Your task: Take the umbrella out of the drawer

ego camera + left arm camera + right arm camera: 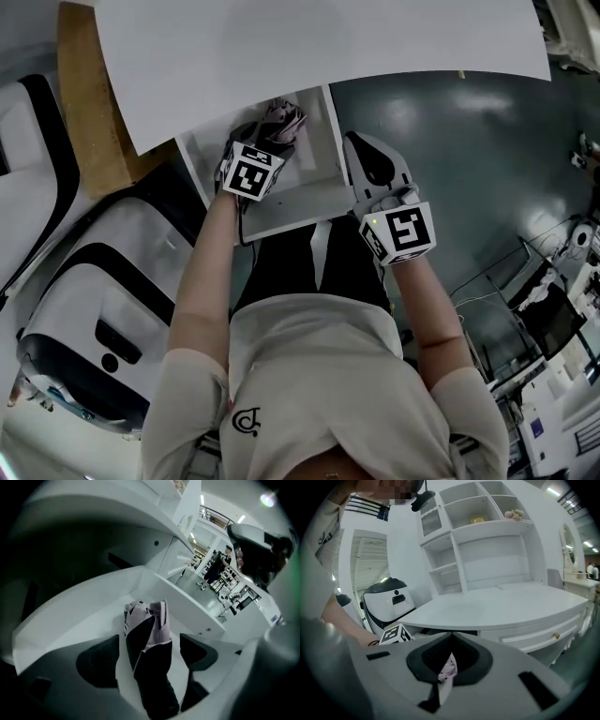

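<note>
A folded umbrella (pixel 284 120), black and pale pink, lies in the open white drawer (pixel 317 141) under the desk top (pixel 319 47). My left gripper (pixel 260 141) reaches down into the drawer over it. In the left gripper view the umbrella (pixel 161 625) lies lengthwise between the open jaws of the left gripper (pixel 149 641); a strip of drawer floor (pixel 84 616) shows between each pad and the cloth. My right gripper (pixel 361 145) hovers by the drawer's right side. In its own view the right gripper (pixel 450 641) has its jaws together, and a bit of the umbrella (pixel 449 670) shows past them.
A white machine with black trim (pixel 103 309) stands on the floor to the left, also visible beyond the desk (pixel 389 602). A wooden panel (pixel 89 103) lies beside the desk. White shelves (pixel 487 541) rise behind the desk. Cluttered equipment (pixel 562 309) sits on the dark floor at right.
</note>
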`<state>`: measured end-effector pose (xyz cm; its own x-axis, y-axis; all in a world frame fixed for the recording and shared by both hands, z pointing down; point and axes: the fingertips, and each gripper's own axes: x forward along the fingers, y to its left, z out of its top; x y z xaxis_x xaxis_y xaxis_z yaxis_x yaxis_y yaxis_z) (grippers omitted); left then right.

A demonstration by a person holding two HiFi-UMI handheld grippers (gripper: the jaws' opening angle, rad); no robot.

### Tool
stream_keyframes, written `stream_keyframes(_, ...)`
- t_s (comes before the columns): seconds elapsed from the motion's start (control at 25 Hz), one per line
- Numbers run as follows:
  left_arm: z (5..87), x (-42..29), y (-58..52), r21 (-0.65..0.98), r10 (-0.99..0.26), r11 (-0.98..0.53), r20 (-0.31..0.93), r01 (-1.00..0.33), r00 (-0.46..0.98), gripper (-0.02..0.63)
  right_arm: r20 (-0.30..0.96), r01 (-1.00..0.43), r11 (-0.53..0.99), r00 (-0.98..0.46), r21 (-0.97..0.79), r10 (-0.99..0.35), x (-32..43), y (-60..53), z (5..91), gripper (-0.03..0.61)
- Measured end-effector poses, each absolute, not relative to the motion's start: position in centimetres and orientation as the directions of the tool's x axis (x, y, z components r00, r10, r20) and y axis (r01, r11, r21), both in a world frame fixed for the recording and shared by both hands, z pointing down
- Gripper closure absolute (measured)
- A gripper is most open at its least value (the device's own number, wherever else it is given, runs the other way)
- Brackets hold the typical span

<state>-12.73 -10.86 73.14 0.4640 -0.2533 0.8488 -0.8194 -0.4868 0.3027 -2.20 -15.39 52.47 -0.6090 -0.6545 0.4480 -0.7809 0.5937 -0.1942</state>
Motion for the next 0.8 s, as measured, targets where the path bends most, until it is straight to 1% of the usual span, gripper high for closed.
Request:
stream_keyframes(0.12, 75.0, -12.4, -10.8, 0.295, -0.215, -0.487, 0.872, -0.822, 0.440, 0.200, 0.457, -0.797, 0.573, -0.588, -0.190, -0.668, -1.2, -16.0, 53.3, 0.572)
stream_keyframes(0.28, 77.1, -12.3, -10.5, 0.261, -0.164, -0.507, 0.906, -0.821, 0.390, 0.199, 0.461, -0.804, 0.565, -0.579, -0.186, -0.672, -0.9, -16.5, 53.8, 0.572)
stream_keyframes(0.4, 77.6, -12.9, -10.9, 0.191, -0.186, -0.510, 0.928, -0.839, 0.324, 0.201, 0.460, -0.792, 0.585, -0.591, -0.176, -0.662, -1.5, -16.3, 53.8, 0.572)
stream_keyframes(0.52, 77.7, -12.9, -11.2, 0.166, -0.195, -0.505, 0.934, -0.847, 0.299, 0.205, 0.463, -0.794, 0.578, -0.590, -0.186, -0.661, -1.5, -16.1, 54.2, 0.572)
stream_keyframes(0.6, 77.8, -13.0, -11.1, 0.154, -0.189, -0.514, 0.939, -0.844, 0.287, 0.236, 0.466, -0.797, 0.572, -0.588, -0.195, -0.661, -1.6, -15.9, 54.4, 0.572)
stream_keyframes(0.72, 77.6, -13.5, -11.3, 0.136, -0.204, -0.502, 0.941, -0.854, 0.270, 0.312, 0.464, -0.790, 0.580, -0.597, -0.198, -0.655, -2.0, -15.7, 54.1, 0.572)
stream_keyframes(0.8, 77.4, -13.7, -11.5, 0.138, -0.216, -0.487, 0.938, -0.862, 0.272, 0.332, 0.460, -0.781, 0.593, -0.606, -0.193, -0.648, -2.4, -15.6, 53.8, 0.572)
